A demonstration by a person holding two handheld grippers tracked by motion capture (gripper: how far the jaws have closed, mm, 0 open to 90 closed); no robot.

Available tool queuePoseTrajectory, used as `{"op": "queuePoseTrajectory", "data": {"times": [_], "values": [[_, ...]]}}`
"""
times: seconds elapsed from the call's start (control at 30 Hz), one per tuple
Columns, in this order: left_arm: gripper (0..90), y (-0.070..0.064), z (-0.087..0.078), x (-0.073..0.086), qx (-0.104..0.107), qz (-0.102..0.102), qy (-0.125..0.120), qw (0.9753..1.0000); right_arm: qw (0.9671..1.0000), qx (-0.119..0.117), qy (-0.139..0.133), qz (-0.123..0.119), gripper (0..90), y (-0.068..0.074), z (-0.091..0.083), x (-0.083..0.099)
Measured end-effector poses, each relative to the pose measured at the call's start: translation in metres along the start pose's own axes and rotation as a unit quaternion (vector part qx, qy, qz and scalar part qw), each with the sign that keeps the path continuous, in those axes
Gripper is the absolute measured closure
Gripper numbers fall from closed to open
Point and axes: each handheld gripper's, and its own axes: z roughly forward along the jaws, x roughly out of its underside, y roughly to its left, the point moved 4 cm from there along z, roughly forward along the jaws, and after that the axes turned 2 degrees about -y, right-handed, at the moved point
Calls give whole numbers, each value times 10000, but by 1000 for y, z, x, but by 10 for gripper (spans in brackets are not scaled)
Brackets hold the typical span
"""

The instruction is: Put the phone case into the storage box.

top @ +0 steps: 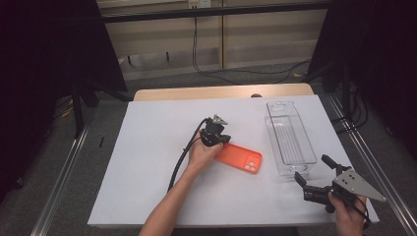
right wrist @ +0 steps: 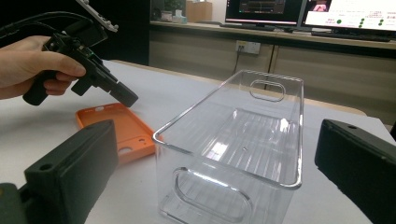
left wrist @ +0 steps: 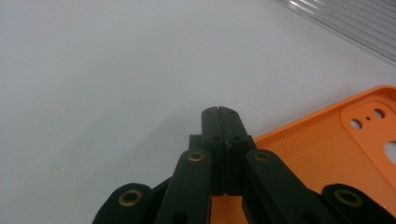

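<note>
An orange phone case (top: 241, 158) lies flat on the white table top, its camera cutouts toward the right. My left gripper (top: 226, 140) points down at the case's left end, jaws shut with nothing between them. In the left gripper view the closed tips (left wrist: 219, 111) hover over bare table just beside the orange case (left wrist: 327, 154). My right gripper (top: 314, 168) is held near the front right corner, jaws wide open, facing a clear plastic bin (top: 289, 138). In the right gripper view the bin (right wrist: 243, 140) stands between the spread jaws of my right gripper (right wrist: 217, 135), and the case (right wrist: 122, 128) lies left of it.
The white table top (top: 157, 167) has free room at the left and front. A wooden strip (top: 221, 92) runs along its far edge. Black cables trail on the floor behind. Monitors (right wrist: 289, 10) stand on a far bench in the right gripper view.
</note>
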Motion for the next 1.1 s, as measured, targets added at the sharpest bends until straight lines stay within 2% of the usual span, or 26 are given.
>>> {"op": "queuePoseTrajectory", "data": {"times": [0.2, 0.43, 1.1], "values": [[900, -1, -3, 4, -7, -84, -47, 10000, 10000, 0, -5, 3, 0, 0, 0, 0], [900, -4, -7, 6, -30, 80, 43, 10000, 10000, -20, -45, 2, 0, 0, 0, -1], [900, -6, -16, 11, 153, 220, 244, 9993, 10000, -40, -19, 8, 0, 1, 0, 0]]}}
